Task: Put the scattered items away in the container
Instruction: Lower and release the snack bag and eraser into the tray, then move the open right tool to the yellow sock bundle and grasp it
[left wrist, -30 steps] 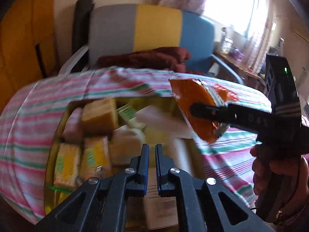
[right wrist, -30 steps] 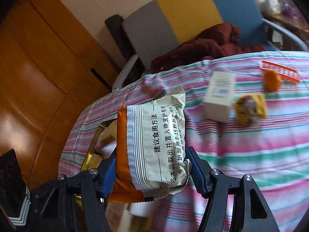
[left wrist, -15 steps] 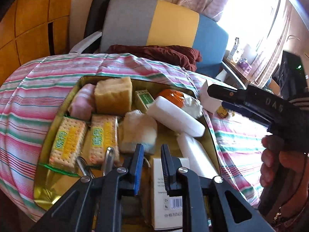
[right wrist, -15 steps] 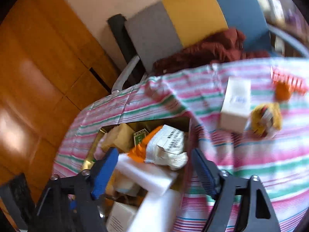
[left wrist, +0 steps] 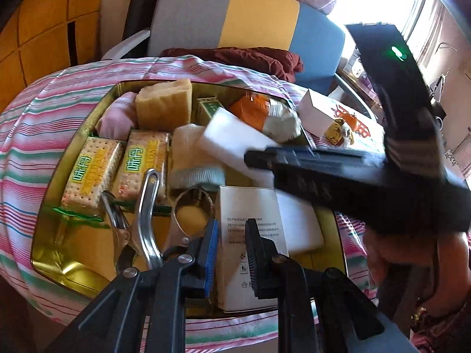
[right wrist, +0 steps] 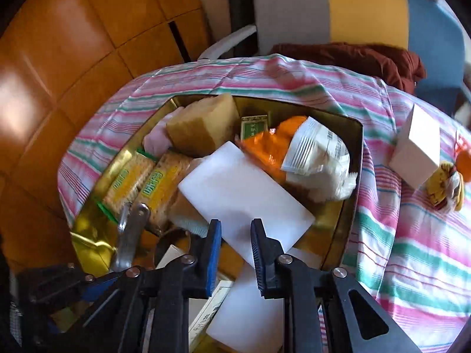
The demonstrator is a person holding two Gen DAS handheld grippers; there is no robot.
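Nearest the cameras, both tools are seen drawn together over the tin with nothing between the pads: the left gripper hangs above a white carton, and the right gripper above a white foam block. The gold tin is already well filled; cracker packs, metal tongs, a yellow sponge and an orange-and-white packet are lodged inside it. Farther off, on the striped cloth beyond the tin's right rim, three things are left outside: a white box, a yellow crumpled item that may be a wrapper, and an orange piece. The tidying is judged mostly done.
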